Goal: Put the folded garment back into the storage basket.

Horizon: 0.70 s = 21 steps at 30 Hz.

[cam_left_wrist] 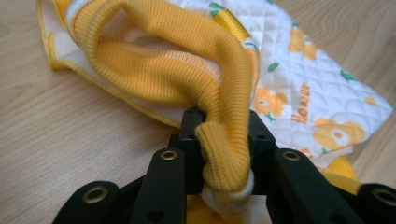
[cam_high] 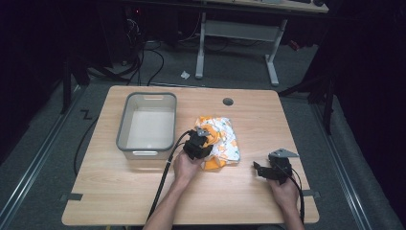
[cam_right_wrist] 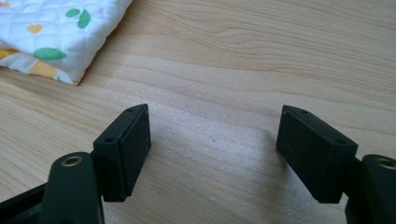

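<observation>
The left claw pinched the yellow ribbed cuff of the quilted garment lying on the bench just right of the grey bin, the right claw spread empty beyond, so lifting binward seemed next.

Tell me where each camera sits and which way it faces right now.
High view: above the person's side, looking forward and down on the table, grey bin and garment; both forearms show.
Left gripper view: on the left claw, looking along jaws clamped on the garment's yellow ribbed cuff.
Right gripper view: on the right claw, jaws apart over bare wood.
Shared: the garment lies in all three.
</observation>
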Available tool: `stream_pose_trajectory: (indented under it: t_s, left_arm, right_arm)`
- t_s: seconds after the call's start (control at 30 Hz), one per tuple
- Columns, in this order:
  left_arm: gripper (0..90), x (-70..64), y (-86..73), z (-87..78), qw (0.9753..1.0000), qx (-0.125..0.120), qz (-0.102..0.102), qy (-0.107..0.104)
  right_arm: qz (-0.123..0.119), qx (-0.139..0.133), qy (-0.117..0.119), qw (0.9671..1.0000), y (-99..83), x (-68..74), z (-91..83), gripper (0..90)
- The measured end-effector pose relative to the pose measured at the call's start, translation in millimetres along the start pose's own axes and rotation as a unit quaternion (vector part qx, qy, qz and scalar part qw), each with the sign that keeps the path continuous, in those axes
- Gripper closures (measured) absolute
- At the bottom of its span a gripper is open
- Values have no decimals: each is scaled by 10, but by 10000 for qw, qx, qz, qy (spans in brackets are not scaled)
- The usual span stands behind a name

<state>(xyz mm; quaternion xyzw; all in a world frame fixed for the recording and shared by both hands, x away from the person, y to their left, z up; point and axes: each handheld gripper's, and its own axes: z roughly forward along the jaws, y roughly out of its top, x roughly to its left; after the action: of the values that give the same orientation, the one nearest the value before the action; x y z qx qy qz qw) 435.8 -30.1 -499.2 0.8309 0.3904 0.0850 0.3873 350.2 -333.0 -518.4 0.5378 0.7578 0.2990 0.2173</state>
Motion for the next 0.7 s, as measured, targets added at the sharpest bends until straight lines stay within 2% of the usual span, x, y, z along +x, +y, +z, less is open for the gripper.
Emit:
stream_pose_trajectory:
  t_s: [0.33,0.5,0.6,0.7]
  left_arm:
    - [739,-66,40,-205,9992,-280,292,-63]
    - [742,-59,66,-277,9988,-365,287,-134]
    - [746,-54,119,-321,9986,-348,357,-177]
    - [749,-48,165,-417,9979,-438,387,-268]
  right_arm:
    - [-2,0,0,10000,0,0,0,264]
    - [-2,0,0,10000,0,0,0,265]
    - [-2,0,0,10000,0,0,0,265]
    - [-7,-2,1,10000,-1,-1,0,264]
